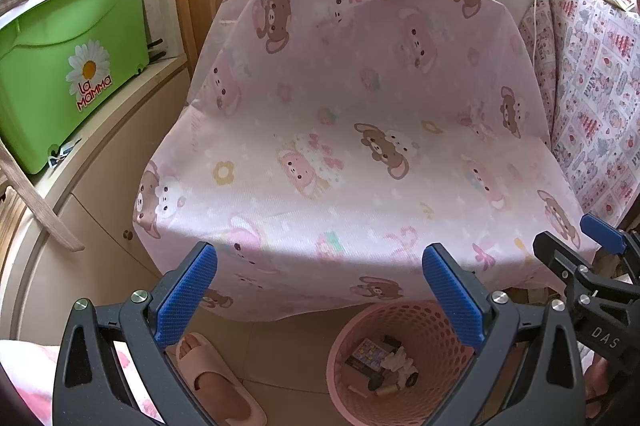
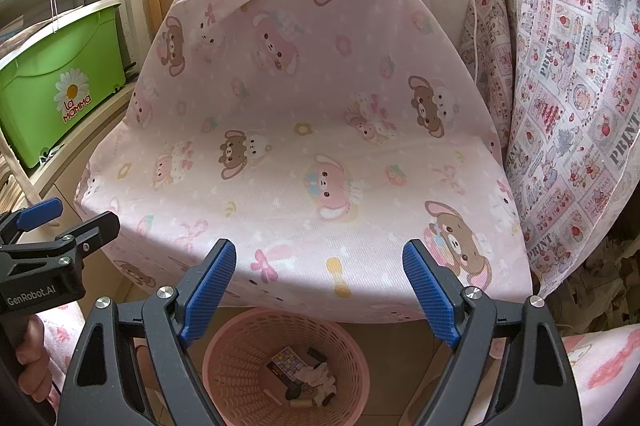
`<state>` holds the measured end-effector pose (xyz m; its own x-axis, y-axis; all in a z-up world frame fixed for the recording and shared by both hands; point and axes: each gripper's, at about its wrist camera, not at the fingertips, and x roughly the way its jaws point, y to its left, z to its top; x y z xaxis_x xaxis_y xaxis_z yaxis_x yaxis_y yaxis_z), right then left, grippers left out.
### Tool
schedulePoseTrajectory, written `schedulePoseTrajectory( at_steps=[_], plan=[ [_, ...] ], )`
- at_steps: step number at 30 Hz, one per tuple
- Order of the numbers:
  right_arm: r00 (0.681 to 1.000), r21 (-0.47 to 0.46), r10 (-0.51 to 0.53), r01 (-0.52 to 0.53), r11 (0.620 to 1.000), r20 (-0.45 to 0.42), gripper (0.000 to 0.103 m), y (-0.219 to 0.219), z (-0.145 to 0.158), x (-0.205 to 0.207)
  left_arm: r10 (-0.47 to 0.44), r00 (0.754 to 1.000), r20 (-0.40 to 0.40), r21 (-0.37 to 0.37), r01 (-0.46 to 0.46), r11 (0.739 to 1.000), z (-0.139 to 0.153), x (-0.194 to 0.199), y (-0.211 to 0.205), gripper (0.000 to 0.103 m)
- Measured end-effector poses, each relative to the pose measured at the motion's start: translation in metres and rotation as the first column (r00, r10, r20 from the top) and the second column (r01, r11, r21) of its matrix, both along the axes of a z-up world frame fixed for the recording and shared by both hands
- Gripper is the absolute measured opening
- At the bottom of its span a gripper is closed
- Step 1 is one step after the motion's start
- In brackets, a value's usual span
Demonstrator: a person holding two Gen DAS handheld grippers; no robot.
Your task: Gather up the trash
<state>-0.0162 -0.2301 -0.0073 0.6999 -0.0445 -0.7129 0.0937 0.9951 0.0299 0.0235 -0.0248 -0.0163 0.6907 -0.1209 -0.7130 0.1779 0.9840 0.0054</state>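
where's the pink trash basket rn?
The pink basket stands on the floor at the bottom of both wrist views, just under the front edge of the pink bear-print sheet, with a slipper to its left.

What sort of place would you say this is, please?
Probably a lived-in home room, perhaps a bedroom: a seat under a pink cartoon sheet, a green storage box on shelving, and a pink wastebasket on the tiled floor.

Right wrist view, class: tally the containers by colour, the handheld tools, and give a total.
Pink laundry-style waste basket: 1
Green storage box: 1
Tools: 2, right tool and left tool, both open
Total: 4
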Motion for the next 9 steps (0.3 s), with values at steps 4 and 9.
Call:
schedulePoseTrajectory(
  at_steps=[4,9],
  plan=[
    [1.0,0.0,0.001,-0.001,1.0,-0.001,0.087,-0.0001,0.0,0.0,0.002,1.0,-0.002,-0.004,-0.002,1.0,0.0002,0.0006,0.0005,0.102],
    [1.0,-0.003,0.001,-0.001,1.0,0.0,0.087,-0.0001,-0.0002,0.0001,0.002,1.0,-0.002,-0.003,-0.002,1.0,0.0002,0.0006,0.0005,0.102]
  ],
)
